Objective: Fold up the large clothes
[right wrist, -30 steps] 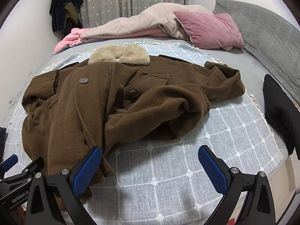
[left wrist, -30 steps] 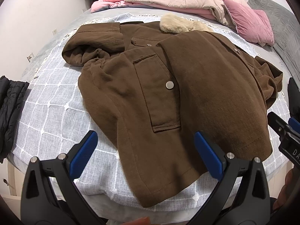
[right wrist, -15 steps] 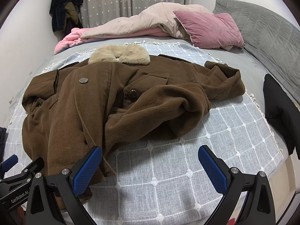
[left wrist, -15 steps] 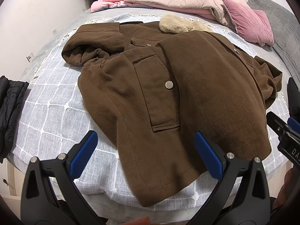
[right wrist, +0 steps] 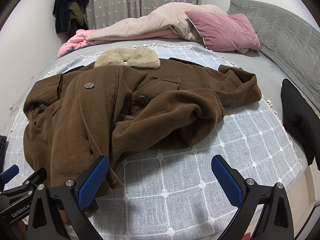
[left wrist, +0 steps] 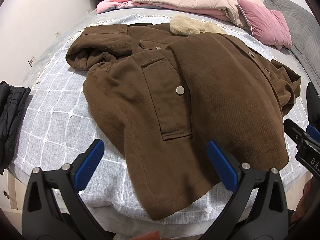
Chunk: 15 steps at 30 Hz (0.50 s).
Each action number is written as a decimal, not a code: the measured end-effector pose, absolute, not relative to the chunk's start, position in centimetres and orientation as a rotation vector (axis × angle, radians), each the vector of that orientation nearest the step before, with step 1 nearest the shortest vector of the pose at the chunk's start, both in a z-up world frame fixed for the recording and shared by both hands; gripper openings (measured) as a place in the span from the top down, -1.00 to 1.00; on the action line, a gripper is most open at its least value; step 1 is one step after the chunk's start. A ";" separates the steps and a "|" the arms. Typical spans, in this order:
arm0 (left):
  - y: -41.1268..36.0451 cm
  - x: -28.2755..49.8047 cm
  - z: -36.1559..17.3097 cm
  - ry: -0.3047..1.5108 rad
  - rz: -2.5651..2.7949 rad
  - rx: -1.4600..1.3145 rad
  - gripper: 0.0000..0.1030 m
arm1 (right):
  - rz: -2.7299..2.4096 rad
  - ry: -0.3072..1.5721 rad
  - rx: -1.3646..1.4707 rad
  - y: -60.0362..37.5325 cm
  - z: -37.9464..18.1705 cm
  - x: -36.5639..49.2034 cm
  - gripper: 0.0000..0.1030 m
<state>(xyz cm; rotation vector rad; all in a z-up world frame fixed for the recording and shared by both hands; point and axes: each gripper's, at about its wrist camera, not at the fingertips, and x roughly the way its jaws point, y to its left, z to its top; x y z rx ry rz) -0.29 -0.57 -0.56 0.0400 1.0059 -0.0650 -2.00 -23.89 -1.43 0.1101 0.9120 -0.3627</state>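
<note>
On the bed (left wrist: 50,108) lay the coat (left wrist: 210,100), seemingly half-folded; left claw (left wrist: 154,167) and right claw (right wrist: 160,180) gaped empty, next needing a hem grip.

One brown coat (left wrist: 200,100) with one fur collar (right wrist: 128,59). Two grippers: left gripper (left wrist: 154,164), right gripper (right wrist: 160,177). One pink pillow (right wrist: 224,31). Dark garments at the bed edges: apparently two (left wrist: 10,118) (right wrist: 298,116).

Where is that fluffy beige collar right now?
In both views the fluffy beige collar tops the brown coat at its far end, just before the pink bedding.
</note>
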 end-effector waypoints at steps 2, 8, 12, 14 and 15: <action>-0.6 -0.3 -0.6 1.005 -0.064 0.041 -0.99 | -0.362 0.912 0.111 -23.9 -1.4 -2.0 -1.00; -0.5 -0.3 -0.7 1.005 -0.061 0.045 -0.98 | -0.361 0.912 0.109 -23.9 -1.4 -2.0 -1.00; -0.2 -0.2 -0.8 1.009 -0.057 0.043 -0.99 | -0.355 0.913 0.121 -23.8 -1.7 -2.2 -1.00; -0.1 -0.2 -0.9 1.007 -0.053 0.043 -0.99 | -0.341 0.911 0.134 -24.0 -1.8 -2.3 -1.00; 0.0 -0.1 -0.9 1.005 -0.052 0.043 -0.99 | -0.334 0.910 0.140 -24.1 -1.8 -2.4 -1.00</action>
